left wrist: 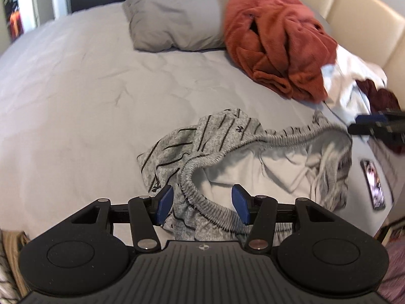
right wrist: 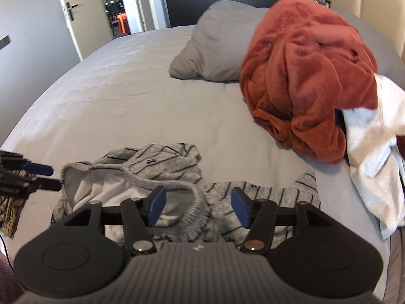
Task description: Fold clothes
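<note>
The grey striped shorts (left wrist: pixel 227 157) are lying crumpled on the bed (left wrist: pixel 76 88), near its close edge, waistband gaping so the white lining is showing. The left gripper (left wrist: pixel 202 204) is hovering right over the elastic waistband (left wrist: pixel 202 197), its jaws standing wide apart with the ribbed band running between the blue pads (left wrist: pixel 165 202) but not pinched by them. From the right wrist view, the right gripper (right wrist: pixel 198 206) is sitting over the other side of the same garment, jaws likewise spread, the rolled waistband lying in the gap and nothing clamped. Each gripper is showing up at the edge of the other's view, and both pictures there are too blurred to add more.

Further up the grey sheet, a rust-red fleece garment (left wrist: pixel 278 38) is heaped in a big lump, leaning against a grey pillow (left wrist: pixel 174 17) at the head of the bed. Just beside the fleece a white garment (left wrist: pixel 346 81) is spilling toward the bed's edge, with something dark maroon (left wrist: pixel 379 93) tucked against it. A phone (left wrist: pixel 374 185) is lying face up on the sheet, screen lit, just beside the shorts. A cream padded headboard (left wrist: pixel 354 12) is curving behind the pile. In the right wrist view a door (right wrist: pixel 68 17) is standing open onto a hallway.
</note>
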Demonstrator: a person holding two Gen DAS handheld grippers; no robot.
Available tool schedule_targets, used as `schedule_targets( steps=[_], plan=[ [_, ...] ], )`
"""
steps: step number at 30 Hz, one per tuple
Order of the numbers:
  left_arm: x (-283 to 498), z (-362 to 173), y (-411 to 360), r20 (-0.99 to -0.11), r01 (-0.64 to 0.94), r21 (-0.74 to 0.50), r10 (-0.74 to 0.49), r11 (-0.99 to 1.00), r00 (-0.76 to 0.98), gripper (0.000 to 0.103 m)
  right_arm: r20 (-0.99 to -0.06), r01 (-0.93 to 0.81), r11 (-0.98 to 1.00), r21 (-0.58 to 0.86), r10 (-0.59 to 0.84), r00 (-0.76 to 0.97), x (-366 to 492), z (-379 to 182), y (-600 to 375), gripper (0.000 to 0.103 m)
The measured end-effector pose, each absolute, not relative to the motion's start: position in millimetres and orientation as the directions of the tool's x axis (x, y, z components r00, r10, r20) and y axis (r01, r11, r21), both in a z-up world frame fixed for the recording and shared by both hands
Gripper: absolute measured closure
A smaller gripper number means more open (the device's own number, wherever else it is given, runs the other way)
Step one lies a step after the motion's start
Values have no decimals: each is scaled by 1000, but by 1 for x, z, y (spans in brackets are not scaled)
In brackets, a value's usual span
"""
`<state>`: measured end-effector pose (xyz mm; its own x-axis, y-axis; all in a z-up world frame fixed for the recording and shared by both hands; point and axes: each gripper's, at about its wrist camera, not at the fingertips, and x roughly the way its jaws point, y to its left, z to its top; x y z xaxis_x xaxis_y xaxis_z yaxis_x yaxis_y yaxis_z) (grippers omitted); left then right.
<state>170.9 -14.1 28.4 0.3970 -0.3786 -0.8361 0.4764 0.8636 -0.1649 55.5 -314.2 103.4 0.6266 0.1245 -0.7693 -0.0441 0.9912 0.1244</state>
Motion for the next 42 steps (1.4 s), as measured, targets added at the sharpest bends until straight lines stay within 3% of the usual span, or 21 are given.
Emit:
schedule_targets(
  steps=[8, 12, 16, 18, 19, 24, 34, 42],
  plan=[
    [194, 7, -23, -892, 368, -248, -359, 896, 273, 66, -815, -2, 996, 85, 71, 576, 71, 96, -308, 42],
    [196, 2, -25, -904, 353, -237, -338, 905, 260, 72, -853, 56, 990, 131, 84, 516, 78, 83, -320, 54],
    [198, -2, -22, -911, 343, -233, -327, 910, 250, 80, -888, 62, 987, 150, 107, 446, 77, 69, -324, 56],
    [196, 2, -18, -909, 345, -233, -330, 909, 256, 86, -897, 51, 989, 142, 106, 430, 73, 68, -325, 78],
    [194, 5, -16, -906, 347, -231, -331, 909, 262, 89, -899, 46, 989, 144, 111, 424, 71, 69, -326, 82],
    [185, 33, -2, -871, 338, -219, -339, 915, 355, 94, -845, 74, 987, 140, 80, 528, 57, 97, -322, 91],
    [147, 116, 21, -697, 333, -152, -339, 931, 632, 95, -696, 125, 984, 125, -3, 718, 29, 157, -311, 93],
    [138, 223, 27, -639, 388, -3, -300, 922, 709, 96, -547, 93, 994, 54, -49, 836, 30, 265, -286, 94]
  ],
)
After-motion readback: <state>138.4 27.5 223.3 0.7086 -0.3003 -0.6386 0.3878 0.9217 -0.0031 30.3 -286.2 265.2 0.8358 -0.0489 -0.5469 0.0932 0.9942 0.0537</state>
